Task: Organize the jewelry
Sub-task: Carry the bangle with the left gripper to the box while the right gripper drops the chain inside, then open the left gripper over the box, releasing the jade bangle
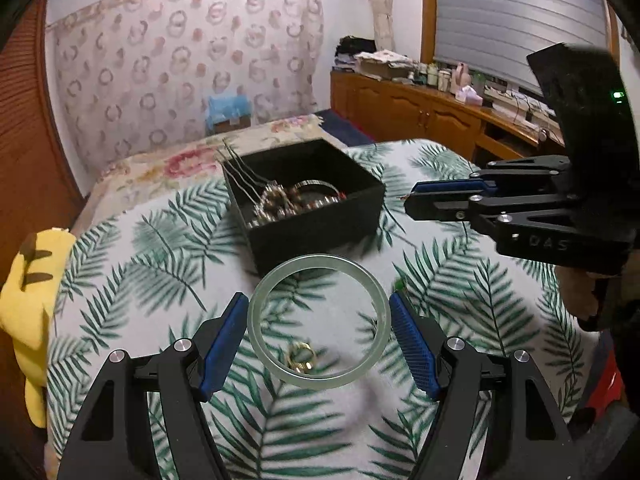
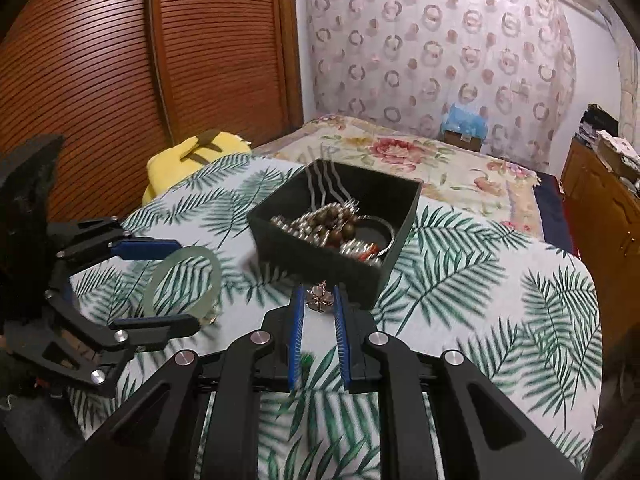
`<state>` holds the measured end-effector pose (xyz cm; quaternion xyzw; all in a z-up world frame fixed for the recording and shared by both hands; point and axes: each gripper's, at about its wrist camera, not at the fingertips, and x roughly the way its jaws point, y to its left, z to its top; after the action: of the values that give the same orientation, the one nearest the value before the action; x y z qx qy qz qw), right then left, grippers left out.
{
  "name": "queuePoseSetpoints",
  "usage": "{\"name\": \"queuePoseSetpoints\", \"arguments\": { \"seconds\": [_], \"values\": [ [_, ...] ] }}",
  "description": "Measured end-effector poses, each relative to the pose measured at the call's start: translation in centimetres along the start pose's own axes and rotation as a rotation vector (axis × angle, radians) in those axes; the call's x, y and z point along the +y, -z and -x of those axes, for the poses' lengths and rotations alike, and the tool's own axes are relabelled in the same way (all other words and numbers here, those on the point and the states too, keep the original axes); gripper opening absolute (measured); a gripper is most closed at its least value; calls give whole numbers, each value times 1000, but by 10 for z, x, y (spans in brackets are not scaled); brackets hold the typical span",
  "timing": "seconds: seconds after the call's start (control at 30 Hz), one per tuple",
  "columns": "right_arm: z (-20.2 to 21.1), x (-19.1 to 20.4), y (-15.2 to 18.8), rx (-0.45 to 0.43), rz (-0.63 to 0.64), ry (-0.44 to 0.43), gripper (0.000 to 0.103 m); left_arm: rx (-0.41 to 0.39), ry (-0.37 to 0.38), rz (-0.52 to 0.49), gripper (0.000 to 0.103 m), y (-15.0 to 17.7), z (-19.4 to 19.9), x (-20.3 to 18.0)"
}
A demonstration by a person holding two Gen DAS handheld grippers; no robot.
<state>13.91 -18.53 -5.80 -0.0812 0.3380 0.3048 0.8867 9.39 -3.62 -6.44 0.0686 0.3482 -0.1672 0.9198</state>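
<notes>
Left gripper (image 1: 318,320) clamped on pale green bangle (image 1: 318,320), gold ring (image 1: 302,356) on leaf-print cloth (image 1: 140,264) beneath, right gripper (image 2: 318,300) pinching small pendant (image 2: 320,300), black box (image 1: 312,224) of beads just beyond

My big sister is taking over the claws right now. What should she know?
Left claw: shut on the green bangle, holding it up in the air above the leaf-print cloth.
Right claw: shut on a small pink and gold charm, close to the black box.
Black box: open, sitting on the cloth, already holding beads, silver pieces and hairpins.
Still loose: a gold ring on the cloth, under the bangle.
Left to do: put the bangle and charm in the box, then pick up the ring.
</notes>
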Motion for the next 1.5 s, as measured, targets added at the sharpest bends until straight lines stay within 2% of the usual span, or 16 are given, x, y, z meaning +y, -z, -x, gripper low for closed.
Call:
{"name": "queuePoseSetpoints", "arguments": {
  "seconds": [0.53,0.63,0.77,1.1,1.5],
  "values": [
    [-43,-20,-44,-11,-40,-3,18,-25,-34,-2,69,-45,-20,17],
    [-43,-23,-48,-20,-52,-7,26,-26,-40,-2,69,-53,-26,19],
    [-44,-26,-49,-19,-51,2,27,-23,-48,-1,69,-59,-34,23],
    [-31,-43,-32,-25,-94,40,27,-6,-47,6,69,-78,-59,29],
    [-16,-48,-7,-22,-118,40,27,32,-58,27,69,-91,-91,30]
  ]
}}
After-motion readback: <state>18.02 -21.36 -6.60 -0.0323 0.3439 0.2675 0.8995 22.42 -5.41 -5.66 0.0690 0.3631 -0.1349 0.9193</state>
